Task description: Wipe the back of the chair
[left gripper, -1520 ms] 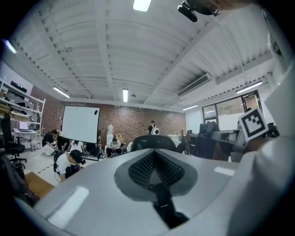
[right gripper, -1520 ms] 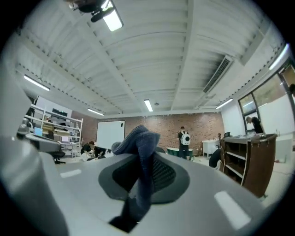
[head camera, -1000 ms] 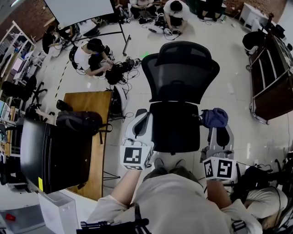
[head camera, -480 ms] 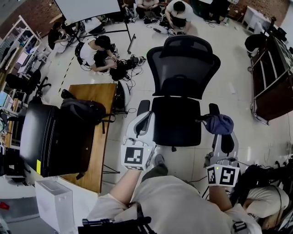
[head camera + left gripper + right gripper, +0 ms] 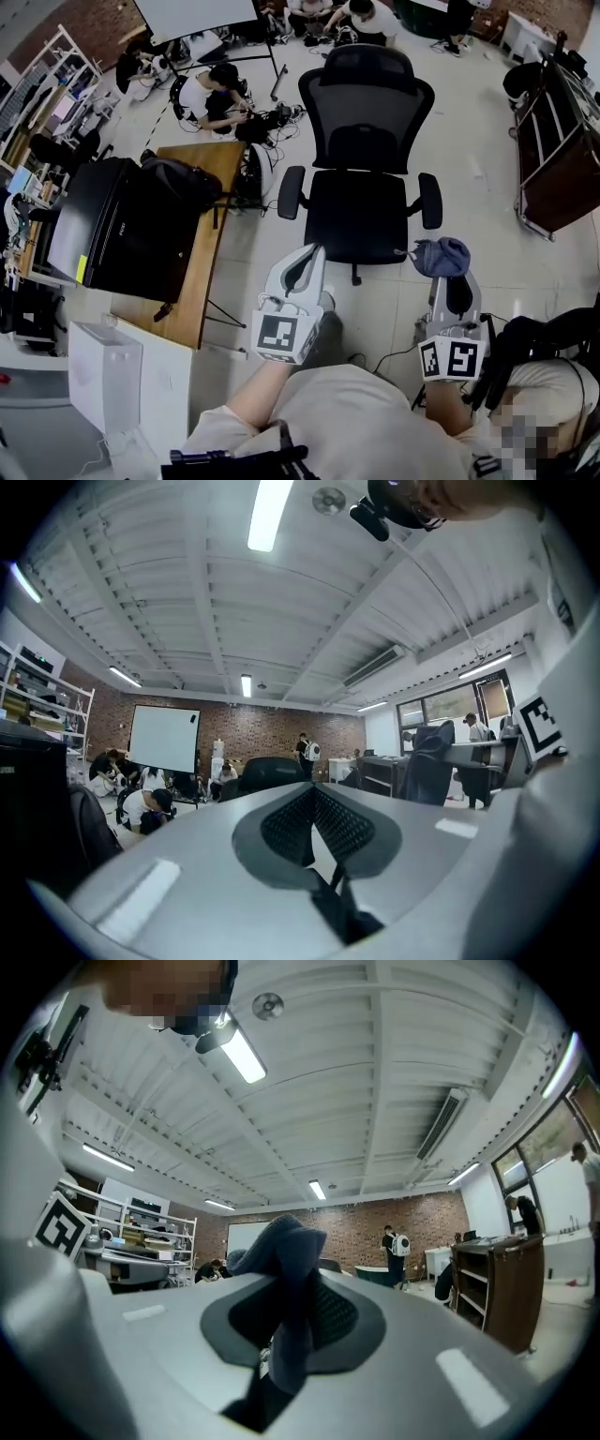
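A black office chair stands ahead of me in the head view, its mesh back (image 5: 367,103) rising behind the seat (image 5: 361,217). Both grippers hang short of the seat's front edge and touch nothing on the chair. My left gripper (image 5: 307,255) is shut and holds nothing; in the left gripper view its pads (image 5: 298,825) meet. My right gripper (image 5: 447,274) is shut on a dark blue cloth (image 5: 441,255), which bunches up over its jaws. In the right gripper view that cloth (image 5: 286,1283) hides most of the space between the fingers.
A wooden desk (image 5: 208,253) at the left carries a large black case (image 5: 117,230) and a backpack (image 5: 178,183). A white box (image 5: 117,375) stands at the near left. People sit on the floor (image 5: 211,94) behind. A dark rack (image 5: 558,159) lines the right side.
Both grippers have drawn back from beside the chair's seat to in front of it. The chair now sits farther ahead in the head view. The cloth stays in the right gripper.
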`<state>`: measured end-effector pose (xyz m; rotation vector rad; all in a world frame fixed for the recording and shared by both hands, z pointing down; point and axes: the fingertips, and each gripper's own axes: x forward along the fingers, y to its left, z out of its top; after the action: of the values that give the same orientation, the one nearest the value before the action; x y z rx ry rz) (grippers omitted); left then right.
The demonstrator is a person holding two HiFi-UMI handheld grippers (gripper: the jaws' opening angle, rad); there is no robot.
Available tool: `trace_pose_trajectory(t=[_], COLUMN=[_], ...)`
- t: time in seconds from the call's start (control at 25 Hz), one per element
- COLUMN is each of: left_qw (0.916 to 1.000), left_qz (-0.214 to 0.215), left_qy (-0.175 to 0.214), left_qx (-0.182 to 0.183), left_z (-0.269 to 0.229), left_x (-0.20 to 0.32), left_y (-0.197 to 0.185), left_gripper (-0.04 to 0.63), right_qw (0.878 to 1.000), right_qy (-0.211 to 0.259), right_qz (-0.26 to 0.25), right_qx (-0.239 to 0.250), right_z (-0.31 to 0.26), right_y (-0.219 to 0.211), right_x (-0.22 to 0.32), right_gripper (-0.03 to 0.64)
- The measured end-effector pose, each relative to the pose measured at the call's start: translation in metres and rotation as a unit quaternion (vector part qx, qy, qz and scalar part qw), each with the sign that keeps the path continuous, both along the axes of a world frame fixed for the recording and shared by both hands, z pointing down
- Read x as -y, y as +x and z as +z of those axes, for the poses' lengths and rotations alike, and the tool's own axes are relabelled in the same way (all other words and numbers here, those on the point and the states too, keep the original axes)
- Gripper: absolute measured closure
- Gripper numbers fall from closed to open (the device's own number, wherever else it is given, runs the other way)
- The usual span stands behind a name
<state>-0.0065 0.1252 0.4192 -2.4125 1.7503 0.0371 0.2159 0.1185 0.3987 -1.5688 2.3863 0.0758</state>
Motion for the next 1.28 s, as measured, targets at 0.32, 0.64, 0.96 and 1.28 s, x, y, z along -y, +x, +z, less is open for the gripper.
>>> trace_pose_trajectory(t=[0.32,0.64,0.96,1.28], left_qw=[0.9974,0.9983,0.9977,0.9966], left_qz=[0.001,0.014,-0.011,0.008], left_qy=[-0.072,-0.056,-0.065,-0.079], left_qx=[-0.003,-0.012,-0.016,-0.02], left_z=[-0.016,-0.037,-0.023,-0.004], left_x=[-0.089,-0.122,-0.128,-0.132], left_y=[0.032,0.019,-0.007,0.01], left_gripper=[0.531,0.531,0.531,0.531], right_qw=[1.0,1.0,1.0,1.0], right_qy=[0.013,0.021,-0.001,-0.008], right_qz=[-0.007,-0.012,-0.023,-0.022], right_qx=[0.008,0.008,0.01,0.006], right_z=[-0.012,-0.034,-0.017,-0.001], right_y=[0.018,-0.003,-0.013,-0.007], right_x=[-0.085,-0.126,-0.127,-0.13], right_gripper=[0.569,0.571,0.571,0.571])
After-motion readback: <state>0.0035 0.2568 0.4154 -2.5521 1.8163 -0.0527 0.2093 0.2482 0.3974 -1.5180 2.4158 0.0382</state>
